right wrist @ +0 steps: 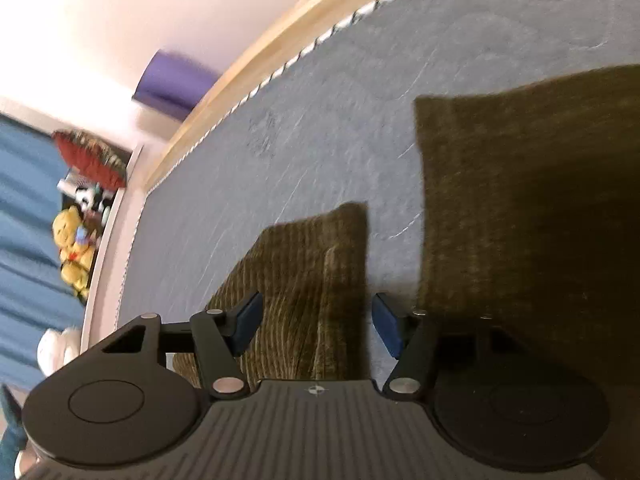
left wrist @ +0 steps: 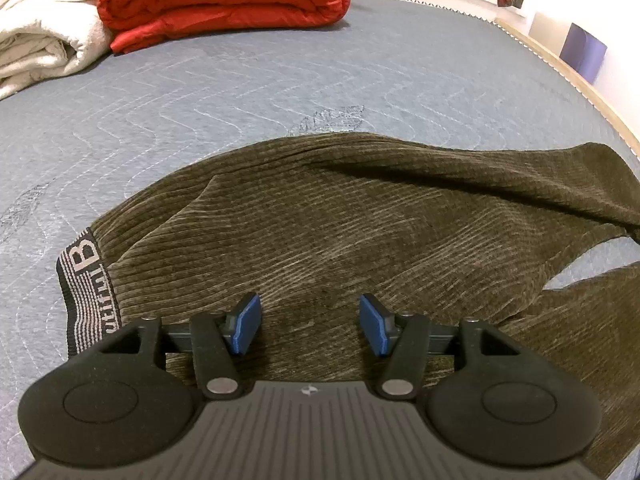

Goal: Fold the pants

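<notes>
**A:** where are the pants (left wrist: pixel 340 216) at rn?

**B:** olive corduroy ones, spread on the grey quilted bed (left wrist: pixel 240 92), filling the lower half of the left wrist view, waistband lower left. Red blanket (left wrist: pixel 224 0) sits upper left.

**A:** and the jaws?

**B:** left gripper (left wrist: pixel 310 322) hangs over the fabric, jaws apart, gripping nothing. Right gripper (right wrist: pixel 316 326) also apart, one pant leg end (right wrist: pixel 312 280) between them, unpinched. That view's blurry.

Grey quilted mattress (left wrist: pixel 280 80), wooden bedframe (right wrist: pixel 280 36), white wall (right wrist: pixel 100 20)
</notes>
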